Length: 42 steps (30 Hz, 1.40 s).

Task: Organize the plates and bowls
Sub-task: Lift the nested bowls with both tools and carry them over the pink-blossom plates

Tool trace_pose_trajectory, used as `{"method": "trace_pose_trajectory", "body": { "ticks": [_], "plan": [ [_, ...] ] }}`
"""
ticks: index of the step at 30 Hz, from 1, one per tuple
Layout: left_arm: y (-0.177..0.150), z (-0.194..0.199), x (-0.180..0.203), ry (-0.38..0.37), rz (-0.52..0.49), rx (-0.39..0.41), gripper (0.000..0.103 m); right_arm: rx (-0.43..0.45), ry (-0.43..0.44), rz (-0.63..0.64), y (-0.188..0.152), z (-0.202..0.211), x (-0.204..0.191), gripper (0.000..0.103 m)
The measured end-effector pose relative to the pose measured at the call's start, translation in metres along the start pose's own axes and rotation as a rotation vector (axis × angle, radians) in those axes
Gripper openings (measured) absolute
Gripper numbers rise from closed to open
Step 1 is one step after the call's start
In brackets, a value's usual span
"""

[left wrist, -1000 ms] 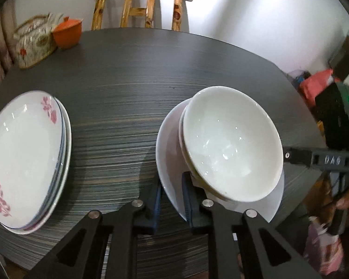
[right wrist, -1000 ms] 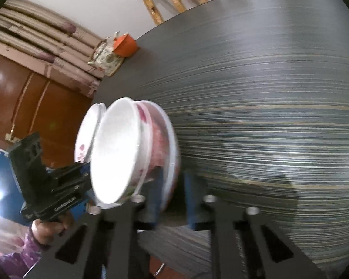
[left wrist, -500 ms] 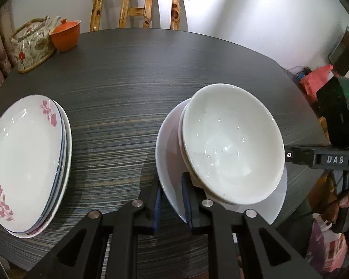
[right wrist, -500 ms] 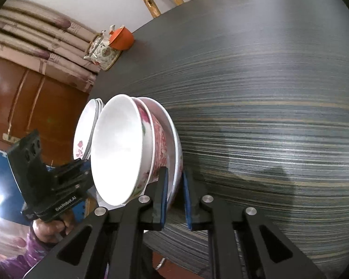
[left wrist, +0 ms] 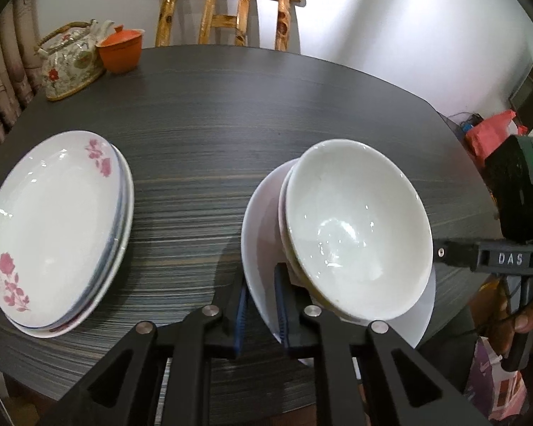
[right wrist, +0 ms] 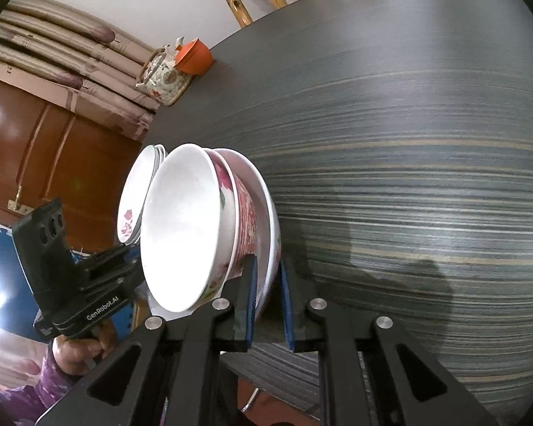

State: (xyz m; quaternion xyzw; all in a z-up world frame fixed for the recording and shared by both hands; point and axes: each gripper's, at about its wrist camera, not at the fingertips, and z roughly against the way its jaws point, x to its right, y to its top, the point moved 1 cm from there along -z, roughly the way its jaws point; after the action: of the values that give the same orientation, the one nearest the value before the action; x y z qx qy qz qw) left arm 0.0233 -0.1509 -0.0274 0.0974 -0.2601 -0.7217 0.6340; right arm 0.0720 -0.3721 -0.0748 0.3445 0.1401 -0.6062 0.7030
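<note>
Looks mostly done to me. On the dark table (left wrist: pixel 231 113) there's a stack of flowered plates (left wrist: pixel 53 227) off to the left, and well apart from it a white plate (left wrist: pixel 263 241) carrying nested bowls (left wrist: pixel 355 234). Both grippers have that plate's rim: left gripper (left wrist: pixel 261 305) jaws nearly closed and pinching it, right gripper (right wrist: pixel 268 298) clamped on the opposite edge. What's probably left is moving this pile to its final spot.
</note>
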Motion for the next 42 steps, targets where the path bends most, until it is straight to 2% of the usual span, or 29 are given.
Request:
{"method": "trace_pose_trajectory", "body": {
  "ticks": [10,14,25,26,34,42],
  "plan": [
    [0.010,0.017,-0.005,0.016,0.019,0.033,0.012,-0.001,0.015,0.009,0.001,-0.004,-0.015,0.014],
    [0.012,0.032,-0.011,0.029,0.043,0.061,0.012,0.009,0.010,0.033,0.013,0.000,-0.028,0.014],
    [0.024,0.086,-0.068,0.106,0.149,0.134,0.012,0.014,0.048,0.132,0.046,-0.005,-0.087,0.014],
    [0.024,0.090,-0.076,0.118,0.159,0.137,0.012,0.003,0.061,0.154,0.052,-0.015,-0.103,0.014],
    [0.013,0.113,-0.138,0.193,0.246,0.155,0.012,-0.048,0.096,0.220,0.075,-0.063,-0.160,0.014],
    [-0.006,0.103,-0.180,0.208,0.307,0.121,0.012,-0.095,0.096,0.267,0.087,-0.108,-0.192,0.014]
  ]
}}
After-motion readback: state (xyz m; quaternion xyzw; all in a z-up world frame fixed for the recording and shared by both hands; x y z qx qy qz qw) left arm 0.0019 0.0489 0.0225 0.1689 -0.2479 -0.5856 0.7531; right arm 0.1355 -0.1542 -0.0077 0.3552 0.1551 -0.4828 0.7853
